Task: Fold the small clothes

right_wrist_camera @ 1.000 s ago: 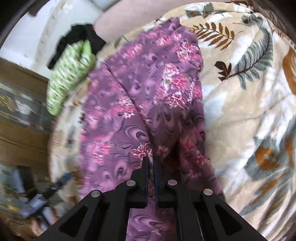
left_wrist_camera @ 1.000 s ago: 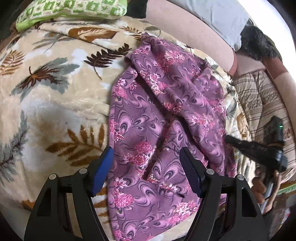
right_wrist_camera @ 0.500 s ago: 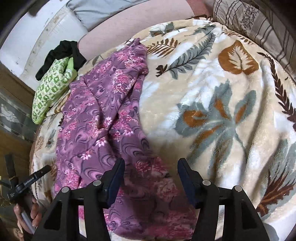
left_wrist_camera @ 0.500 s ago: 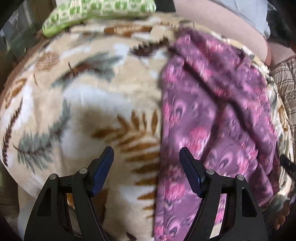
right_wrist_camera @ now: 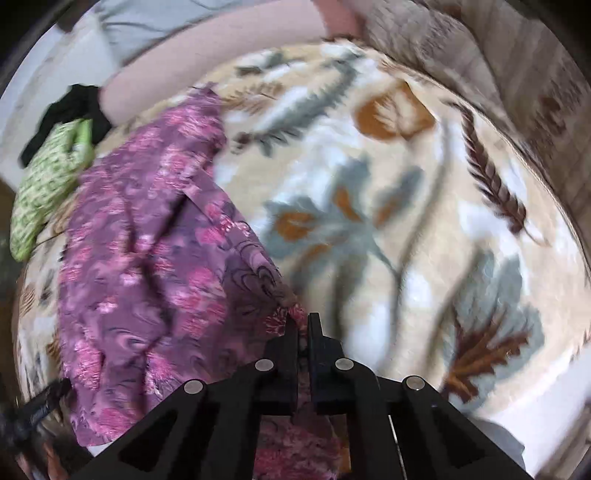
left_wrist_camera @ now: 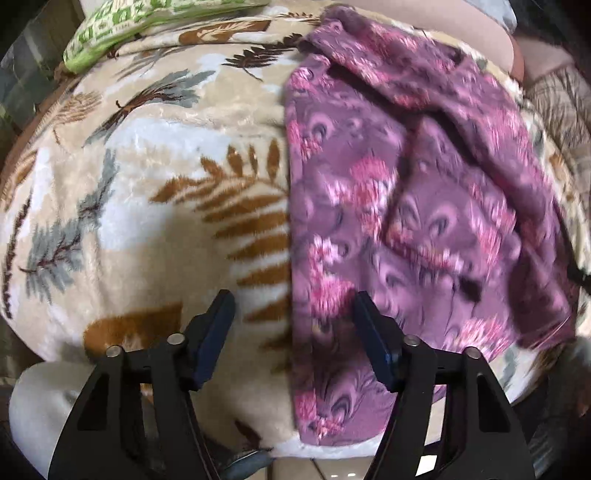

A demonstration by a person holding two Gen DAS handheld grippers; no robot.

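Observation:
A purple garment with pink flowers [left_wrist_camera: 406, 206] lies crumpled on a cream leaf-print blanket [left_wrist_camera: 147, 206]. My left gripper [left_wrist_camera: 293, 325] is open, and its jaws straddle the garment's left edge near the blanket's front. In the right wrist view the garment [right_wrist_camera: 147, 258] fills the left side. My right gripper [right_wrist_camera: 303, 325] is shut on the garment's near right edge, and the cloth bunches at the fingertips.
A green patterned cloth [left_wrist_camera: 140, 26] lies at the blanket's far left and also shows in the right wrist view [right_wrist_camera: 48, 184], with a black item [right_wrist_camera: 70, 110] behind it. A striped brown quilt [right_wrist_camera: 498, 66] lies at the far right. The blanket's front edge [left_wrist_camera: 332, 454] drops off below my left gripper.
My right gripper was open half a second ago and has shut on the garment's near edge. My left gripper has shifted so that the garment's left edge sits between its jaws.

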